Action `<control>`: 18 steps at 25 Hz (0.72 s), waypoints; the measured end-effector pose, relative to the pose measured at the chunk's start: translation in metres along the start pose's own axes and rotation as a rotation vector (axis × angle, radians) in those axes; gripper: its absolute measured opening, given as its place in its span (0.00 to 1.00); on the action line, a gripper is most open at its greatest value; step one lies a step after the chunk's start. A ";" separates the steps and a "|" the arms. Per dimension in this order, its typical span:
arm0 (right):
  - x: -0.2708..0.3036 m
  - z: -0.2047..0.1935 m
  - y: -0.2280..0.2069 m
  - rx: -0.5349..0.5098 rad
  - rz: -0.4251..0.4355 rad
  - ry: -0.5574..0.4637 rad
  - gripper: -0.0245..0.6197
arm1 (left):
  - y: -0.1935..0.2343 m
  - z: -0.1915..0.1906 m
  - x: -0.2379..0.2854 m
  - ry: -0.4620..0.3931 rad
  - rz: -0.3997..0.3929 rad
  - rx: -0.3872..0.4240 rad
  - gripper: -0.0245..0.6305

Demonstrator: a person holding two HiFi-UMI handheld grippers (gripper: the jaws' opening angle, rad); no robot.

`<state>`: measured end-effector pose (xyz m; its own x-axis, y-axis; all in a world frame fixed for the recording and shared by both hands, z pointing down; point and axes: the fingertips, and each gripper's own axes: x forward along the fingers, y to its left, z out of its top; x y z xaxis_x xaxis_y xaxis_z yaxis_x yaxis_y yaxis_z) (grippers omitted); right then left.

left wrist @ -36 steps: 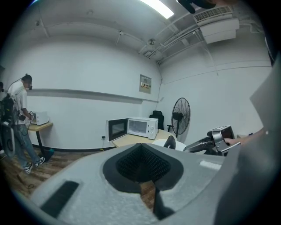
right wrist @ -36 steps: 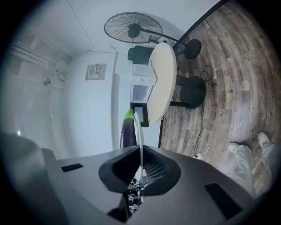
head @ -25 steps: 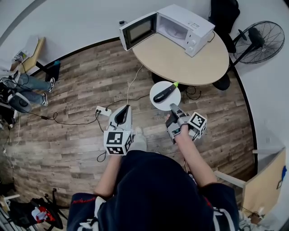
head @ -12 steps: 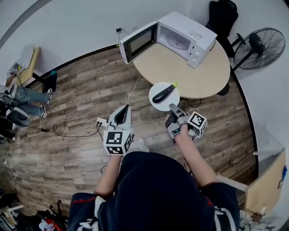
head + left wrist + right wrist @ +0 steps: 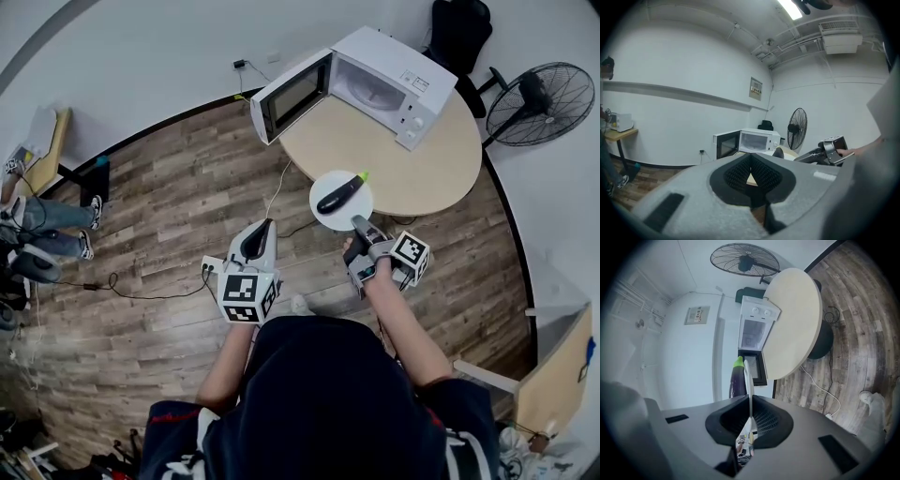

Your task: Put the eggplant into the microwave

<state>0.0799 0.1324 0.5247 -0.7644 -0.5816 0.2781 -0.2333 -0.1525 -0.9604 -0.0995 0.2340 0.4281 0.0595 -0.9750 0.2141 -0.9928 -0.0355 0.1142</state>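
A dark purple eggplant [image 5: 339, 193] with a green stem lies on a white plate [image 5: 359, 210]. My right gripper [image 5: 357, 224] is shut on the plate's near rim and holds it in the air just short of the round table. In the right gripper view the plate [image 5: 747, 380] shows edge-on between the jaws, with the eggplant [image 5: 737, 380] on it. The white microwave [image 5: 387, 70] stands on the table with its door [image 5: 291, 96] swung open to the left. My left gripper [image 5: 262, 228] is shut and empty, over the floor left of the plate.
The round beige table [image 5: 394, 159] carries only the microwave. A standing fan [image 5: 542, 92] is at the right. A power strip [image 5: 214, 263] and cables lie on the wooden floor. A person's legs [image 5: 42, 234] are at the far left.
The plate with the eggplant has come slightly closer to the table as the person steps forward. Both grippers keep their relative pose.
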 end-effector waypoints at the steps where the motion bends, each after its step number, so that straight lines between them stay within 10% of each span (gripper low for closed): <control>1: 0.004 0.000 0.000 0.004 0.000 -0.003 0.07 | 0.005 0.000 0.004 0.003 -0.003 -0.001 0.06; 18: 0.056 0.022 -0.004 0.061 -0.019 -0.041 0.07 | 0.036 -0.005 0.065 0.049 -0.046 -0.004 0.06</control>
<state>0.0515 0.0825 0.5441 -0.7346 -0.6104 0.2963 -0.2094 -0.2114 -0.9547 -0.1307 0.1706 0.4510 0.1106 -0.9604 0.2558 -0.9884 -0.0794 0.1291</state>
